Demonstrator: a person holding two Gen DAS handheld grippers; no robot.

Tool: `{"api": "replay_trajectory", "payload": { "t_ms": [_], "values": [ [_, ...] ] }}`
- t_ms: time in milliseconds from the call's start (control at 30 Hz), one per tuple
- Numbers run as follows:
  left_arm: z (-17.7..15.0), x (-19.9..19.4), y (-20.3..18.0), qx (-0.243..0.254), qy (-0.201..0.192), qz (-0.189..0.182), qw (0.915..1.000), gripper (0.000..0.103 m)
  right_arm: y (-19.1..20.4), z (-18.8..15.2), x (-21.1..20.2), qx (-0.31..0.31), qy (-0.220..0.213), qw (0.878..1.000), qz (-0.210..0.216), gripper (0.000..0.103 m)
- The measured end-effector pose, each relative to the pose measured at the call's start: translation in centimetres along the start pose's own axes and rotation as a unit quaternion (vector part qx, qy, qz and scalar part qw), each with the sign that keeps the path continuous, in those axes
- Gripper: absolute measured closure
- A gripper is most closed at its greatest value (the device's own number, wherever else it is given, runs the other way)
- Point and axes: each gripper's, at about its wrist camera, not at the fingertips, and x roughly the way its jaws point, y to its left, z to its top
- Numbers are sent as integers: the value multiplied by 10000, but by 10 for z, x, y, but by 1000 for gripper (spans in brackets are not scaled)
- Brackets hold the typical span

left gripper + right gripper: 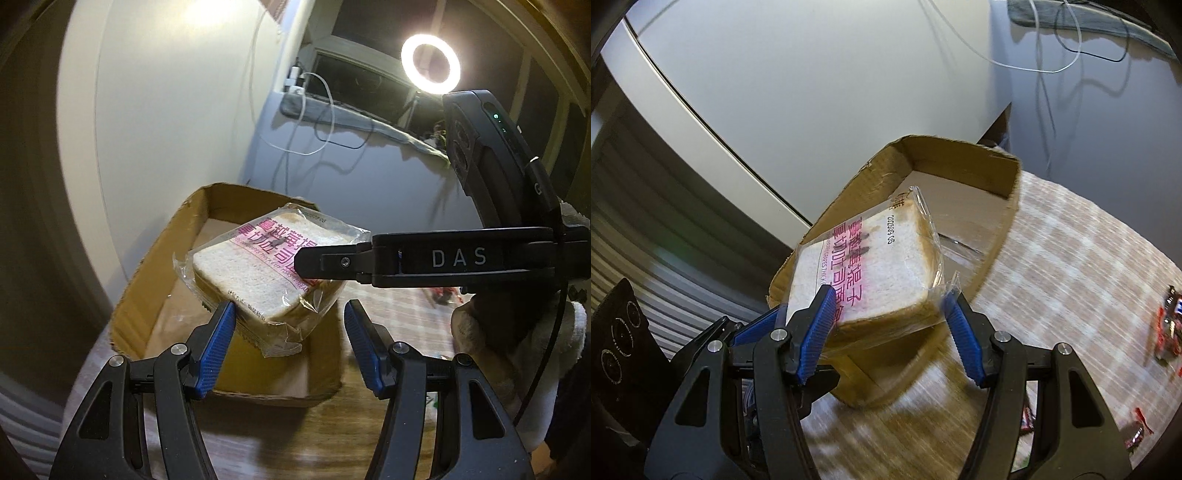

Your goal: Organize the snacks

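Right gripper (886, 314) fingers pinching the bread pack (864, 273) above the cardboard box (997, 236); left gripper (288, 332) fingers spread. Next: lower, release inside.

One wrapped pack of sliced bread (871, 273) shows (pink lettering on clear film). One open cardboard box (1001, 243) stands at the tabletop's (1071, 258) far edge. Red snack packets lie scattered toward the tabletop's right edge: one larger cluster (1169, 325) and at least two smaller ones (1137, 430) nearer the front (blur hides an exact tally). One ring light (430, 63) glows. Two grippers are in view.
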Motion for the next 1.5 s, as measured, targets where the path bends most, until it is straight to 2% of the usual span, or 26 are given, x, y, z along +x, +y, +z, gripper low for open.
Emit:
{"api": "replay_trajectory", "payload": {
  "t_ms": [167,400,700,1133,1367,1500],
  "values": [
    [0,9,13,-112,58,92,9999,43,6,7,19,-62,110,9999,-31,39],
    [-1,17,22,-161,131,153,9997,53,6,14,29,-126,117,9997,-162,39],
    [-1,15,25,-167,108,241,9995,53,0,15,27,-28,97,9996,-264,39],
    [-3,-8,17,-165,21,139,9998,53,14,3,-8,-198,-140,9987,-451,39],
    [-11,-19,-5,-13,53,-82,10000,52,8,-25,-50,-176,-434,9960,-755,39],
    [-19,-20,-21,105,128,-212,9996,52,-9,-52,-84,-43,-682,9926,-1007,37]
  ]
}}
